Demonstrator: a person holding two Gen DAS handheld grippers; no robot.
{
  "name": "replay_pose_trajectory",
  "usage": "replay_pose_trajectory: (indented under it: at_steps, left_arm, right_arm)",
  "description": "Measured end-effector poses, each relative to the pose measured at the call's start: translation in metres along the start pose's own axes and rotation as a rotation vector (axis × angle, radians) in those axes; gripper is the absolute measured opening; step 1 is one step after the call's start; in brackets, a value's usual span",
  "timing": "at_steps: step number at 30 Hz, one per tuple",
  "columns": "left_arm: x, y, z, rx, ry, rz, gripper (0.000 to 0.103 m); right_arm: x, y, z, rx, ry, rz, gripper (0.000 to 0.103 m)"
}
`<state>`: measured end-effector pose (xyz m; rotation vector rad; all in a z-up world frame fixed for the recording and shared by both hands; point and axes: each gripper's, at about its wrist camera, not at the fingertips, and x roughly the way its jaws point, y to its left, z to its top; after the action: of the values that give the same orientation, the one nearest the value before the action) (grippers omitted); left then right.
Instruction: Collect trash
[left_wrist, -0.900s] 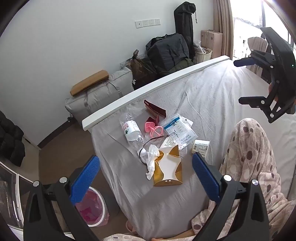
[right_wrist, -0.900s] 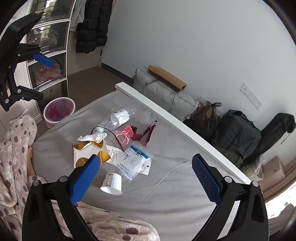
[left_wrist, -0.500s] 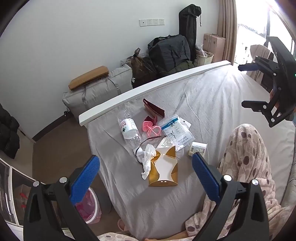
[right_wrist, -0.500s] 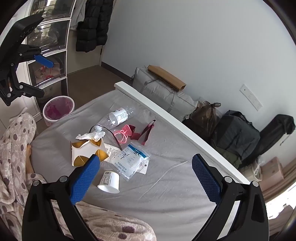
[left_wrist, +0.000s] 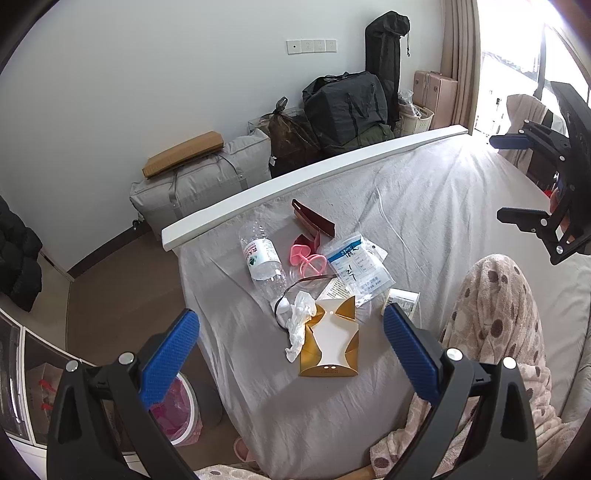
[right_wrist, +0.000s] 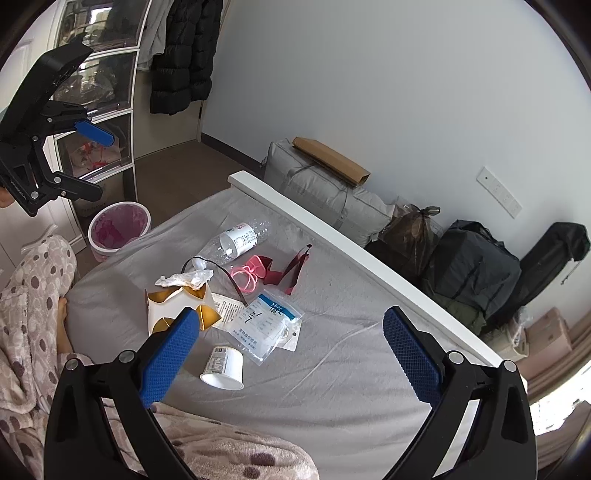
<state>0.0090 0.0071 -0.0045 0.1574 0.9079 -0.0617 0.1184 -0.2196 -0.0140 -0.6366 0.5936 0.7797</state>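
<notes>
My left gripper (left_wrist: 291, 345) wide open, empty. My right gripper (right_wrist: 290, 341) same. Trash on wrinkly grey bed (left_wrist: 424, 206): folded gold box (left_wrist: 330, 341), crumpled tissue (left_wrist: 300, 321), clear bottle (left_wrist: 260, 256), round white cup (right_wrist: 223, 369).

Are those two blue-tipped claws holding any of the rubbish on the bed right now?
No. The left gripper and the right gripper both hang open above the bed, nothing between their pads.

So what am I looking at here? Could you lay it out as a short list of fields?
place: bed with grey sheet
trash: plastic bottle, gold and white box, crumpled tissue, labelled plastic bag, white cup
bin: pink-lined bin on the floor beside the bed
left gripper: open, empty
right gripper: open, empty
</notes>
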Motion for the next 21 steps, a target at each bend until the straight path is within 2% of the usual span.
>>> replay_pose_trajectory:
  at_steps: [21]
  left_arm:
    - [-0.0033,0.0048,-0.0023,-0.014,-0.015,0.005,0.098]
  right_arm:
    - [-0.0068,0.0092,0.0054,-0.017,-0.020,0.018,0.097]
